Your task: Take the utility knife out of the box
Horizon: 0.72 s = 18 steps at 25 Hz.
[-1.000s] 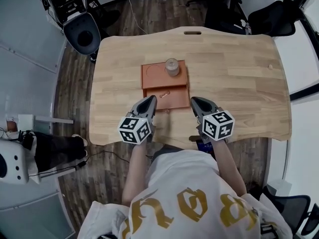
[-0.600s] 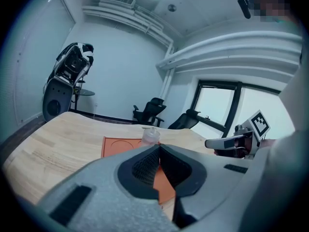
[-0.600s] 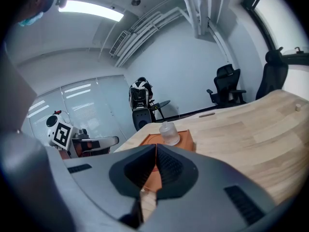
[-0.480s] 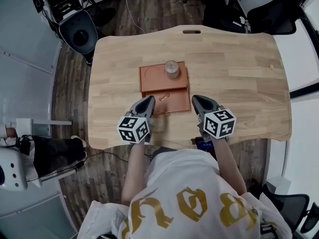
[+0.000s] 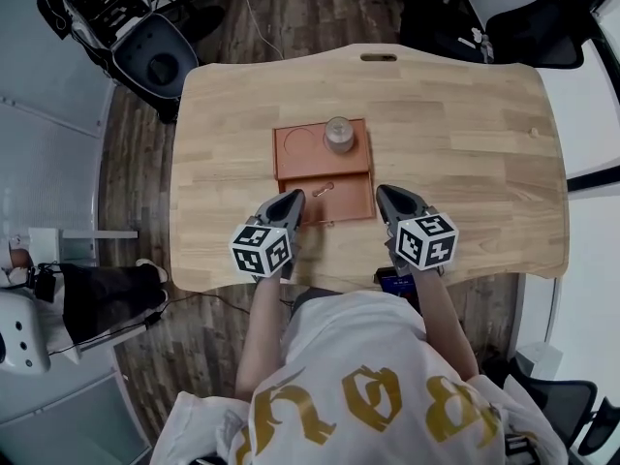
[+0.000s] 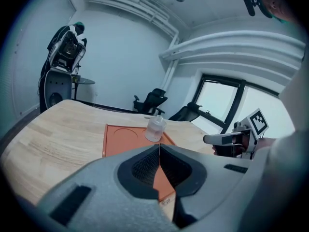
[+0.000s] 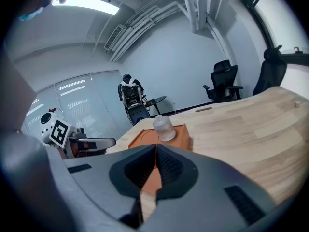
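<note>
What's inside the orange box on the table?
A small clear jar stands on the flat orange box's far half; a slim object, too small to identify, lies in its near half. Nothing covers them.

I hold my left gripper (image 5: 292, 200) and my right gripper (image 5: 385, 196) side by side in front of me, well apart, both pointing forward and tilted a little downward. The left jaws are pressed together with nothing between them. The right jaws meet at the tips, also empty. My forearms (image 5: 260, 323) reach out from under my sleeves.
</note>
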Each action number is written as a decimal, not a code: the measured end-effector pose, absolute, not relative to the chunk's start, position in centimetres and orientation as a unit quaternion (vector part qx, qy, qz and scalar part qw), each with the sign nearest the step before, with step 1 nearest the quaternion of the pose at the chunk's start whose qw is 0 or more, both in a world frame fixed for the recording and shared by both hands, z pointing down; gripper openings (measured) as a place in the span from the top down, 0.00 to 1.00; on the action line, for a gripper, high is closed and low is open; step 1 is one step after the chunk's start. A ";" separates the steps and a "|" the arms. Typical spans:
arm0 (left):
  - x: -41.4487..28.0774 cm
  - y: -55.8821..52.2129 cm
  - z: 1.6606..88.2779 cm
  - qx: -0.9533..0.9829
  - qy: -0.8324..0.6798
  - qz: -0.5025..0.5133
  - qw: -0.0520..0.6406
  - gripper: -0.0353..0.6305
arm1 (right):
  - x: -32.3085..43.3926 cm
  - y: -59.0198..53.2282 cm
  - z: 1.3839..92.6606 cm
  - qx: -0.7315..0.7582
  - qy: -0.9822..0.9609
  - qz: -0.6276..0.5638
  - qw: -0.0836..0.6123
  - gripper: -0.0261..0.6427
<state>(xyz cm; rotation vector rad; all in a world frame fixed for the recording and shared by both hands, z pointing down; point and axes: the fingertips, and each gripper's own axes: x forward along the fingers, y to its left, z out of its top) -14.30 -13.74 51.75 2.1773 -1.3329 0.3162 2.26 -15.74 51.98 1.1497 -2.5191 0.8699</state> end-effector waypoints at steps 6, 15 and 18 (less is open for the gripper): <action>-14.1 -14.2 53.4 0.811 -0.488 0.145 0.286 0.93 | 2.0 -16.0 52.9 0.391 -0.860 0.296 0.138 0.94; -12.6 -14.5 55.9 0.813 -0.463 0.204 0.288 0.93 | 3.4 -15.7 54.8 0.402 -0.847 0.313 0.151 0.94; -12.3 -14.7 56.6 0.812 -0.459 0.219 0.287 0.93 | 3.4 -16.0 55.3 0.402 -0.845 0.316 0.154 0.94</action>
